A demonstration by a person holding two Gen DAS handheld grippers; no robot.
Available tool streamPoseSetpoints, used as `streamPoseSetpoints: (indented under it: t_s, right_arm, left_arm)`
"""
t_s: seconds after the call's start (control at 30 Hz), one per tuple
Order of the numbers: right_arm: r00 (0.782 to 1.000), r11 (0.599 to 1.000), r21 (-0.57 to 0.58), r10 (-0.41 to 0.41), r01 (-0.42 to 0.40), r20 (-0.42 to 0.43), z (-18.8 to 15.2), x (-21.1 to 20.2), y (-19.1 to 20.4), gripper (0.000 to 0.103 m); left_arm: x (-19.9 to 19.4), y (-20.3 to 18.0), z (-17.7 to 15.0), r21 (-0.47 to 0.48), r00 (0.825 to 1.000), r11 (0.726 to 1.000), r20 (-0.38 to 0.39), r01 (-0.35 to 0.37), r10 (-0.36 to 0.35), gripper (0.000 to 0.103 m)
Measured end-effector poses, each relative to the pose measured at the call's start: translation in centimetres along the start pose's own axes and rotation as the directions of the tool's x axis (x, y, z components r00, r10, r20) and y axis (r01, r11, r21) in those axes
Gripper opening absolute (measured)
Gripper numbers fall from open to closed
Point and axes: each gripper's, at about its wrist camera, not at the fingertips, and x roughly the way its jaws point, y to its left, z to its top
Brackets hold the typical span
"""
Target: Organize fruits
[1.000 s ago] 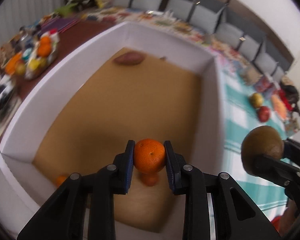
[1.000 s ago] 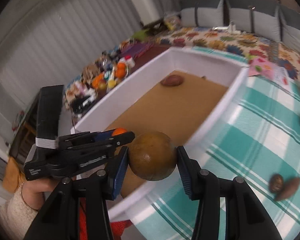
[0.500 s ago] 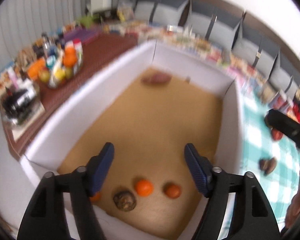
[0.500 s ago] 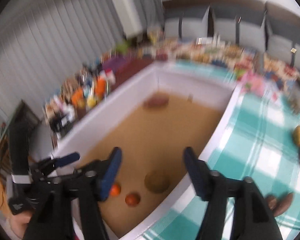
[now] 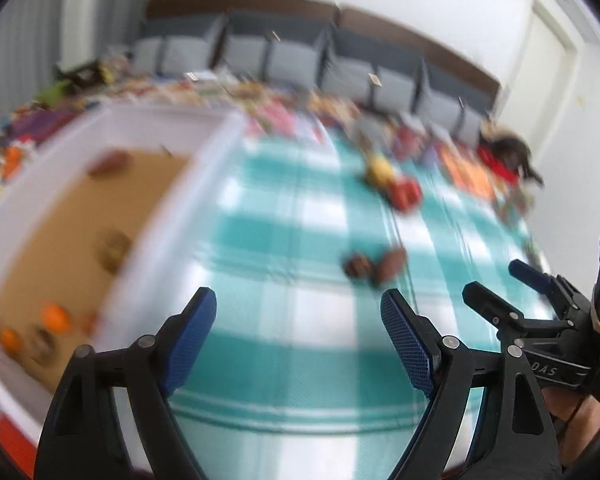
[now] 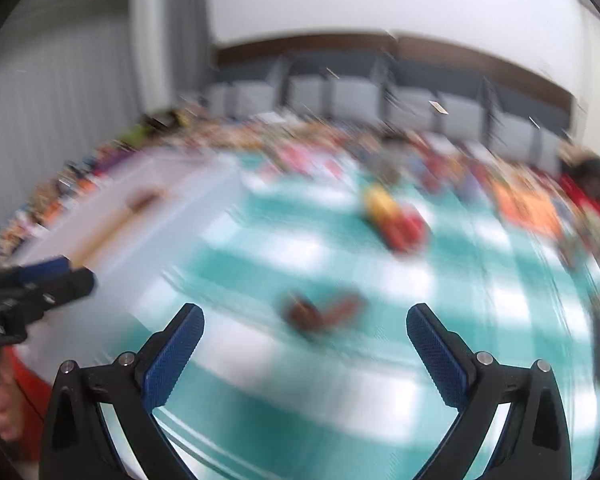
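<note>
Both views are blurred by motion. My left gripper is open and empty above the teal checked cloth. My right gripper is open and empty; it also shows at the right of the left wrist view. The white box with a brown floor lies to the left and holds small oranges, a brown round fruit and a reddish-brown fruit. Two brown fruits lie on the cloth ahead, also in the right wrist view. A yellow fruit and a red fruit lie farther back.
A row of grey cushions lines the far wall. Colourful clutter lies along the cloth's far and right edges. A dark side table with more items stands left of the box.
Both grippers opened and dropped the orange and the brown fruit into the box. Both then swung right, from over the box to over the checked cloth.
</note>
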Motion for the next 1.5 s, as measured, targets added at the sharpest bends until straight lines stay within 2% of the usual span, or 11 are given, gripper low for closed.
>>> streamPoseSetpoints:
  t_s: [0.17, 0.3, 0.43, 0.53, 0.8, 1.1, 1.5]
  right_arm:
    - [0.989, 0.988, 0.112, -0.096, 0.109, -0.114, -8.3, 1.1, -6.5, 0.101]
    - [0.982, 0.975, 0.172, -0.119, 0.143, -0.146, -11.8, 1.1, -9.0, 0.101]
    - [0.974, 0.975, 0.143, -0.147, 0.173, -0.174, -12.8, 2.3, -9.4, 0.101]
    - [0.968, 0.971, 0.154, -0.152, 0.184, -0.199, -13.5, 3.0, -9.5, 0.101]
    - [0.971, 0.969, 0.147, -0.175, 0.2, -0.165, -13.8, 3.0, -9.3, 0.103]
    - [0.972, 0.969, 0.143, -0.178, 0.201, -0.155, -13.9, 3.0, -9.2, 0.103]
    - [0.972, 0.969, 0.143, -0.178, 0.2, -0.155, -13.8, 3.0, -9.2, 0.103]
  left_arm:
    - [5.2, -3.6, -5.4, 0.099, 0.994, 0.995, -0.102, -0.024, 0.034, 0.086]
    - [7.3, -4.8, -6.8, 0.142, 0.991, 0.988, -0.105, -0.069, 0.084, 0.086]
    - [8.9, -3.8, -7.8, 0.131, 0.982, 0.985, -0.138, -0.113, 0.131, 0.086]
    - [8.7, -3.9, -8.4, 0.162, 0.983, 0.978, -0.112, -0.129, 0.148, 0.09]
    - [8.9, -4.1, -8.6, 0.173, 0.983, 0.975, -0.097, -0.138, 0.156, 0.093]
    - [8.8, -4.1, -8.9, 0.17, 0.984, 0.973, -0.063, -0.154, 0.167, 0.096]
    - [8.7, -4.2, -9.0, 0.171, 0.984, 0.973, -0.058, -0.157, 0.169, 0.096]
